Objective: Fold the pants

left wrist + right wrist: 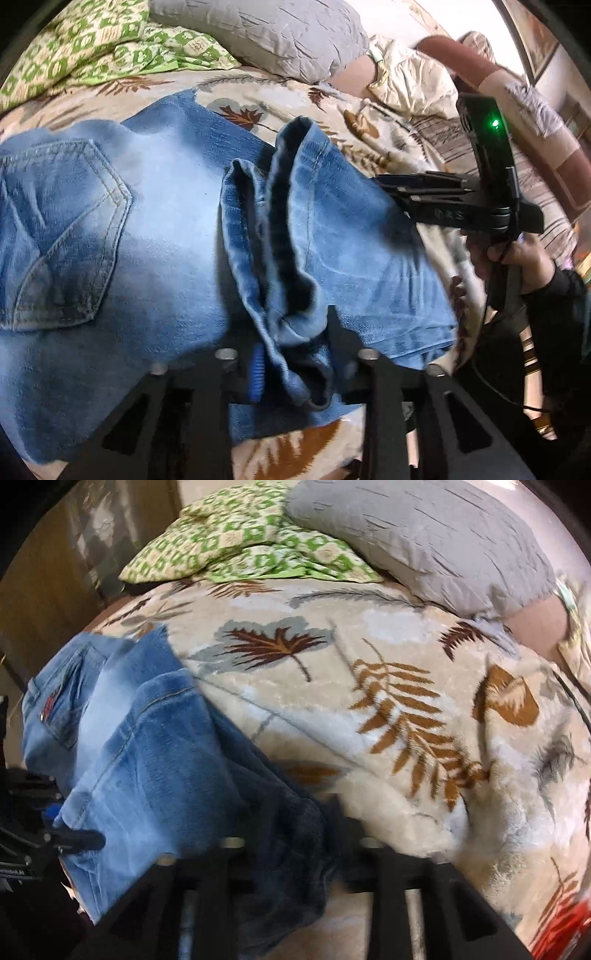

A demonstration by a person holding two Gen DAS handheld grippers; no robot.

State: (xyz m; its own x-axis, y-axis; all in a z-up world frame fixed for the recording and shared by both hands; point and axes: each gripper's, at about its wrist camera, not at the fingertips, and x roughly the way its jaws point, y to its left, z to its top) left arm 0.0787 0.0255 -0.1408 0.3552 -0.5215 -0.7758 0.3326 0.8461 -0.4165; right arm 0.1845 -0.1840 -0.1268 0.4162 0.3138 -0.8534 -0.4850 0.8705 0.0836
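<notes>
Jaws of the left gripper [291,354] straddle the pants' [166,229] bunched hem without visibly pinching it; whether the right gripper [295,834] grasps cannot be told. Pants lie half-folded on the blanket [369,701]. Risk: loose hem slips, undoing the fold.

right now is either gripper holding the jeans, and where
The jeans hem sits between the fingers of left gripper and right gripper; whether either clamps cannot be told.
</notes>
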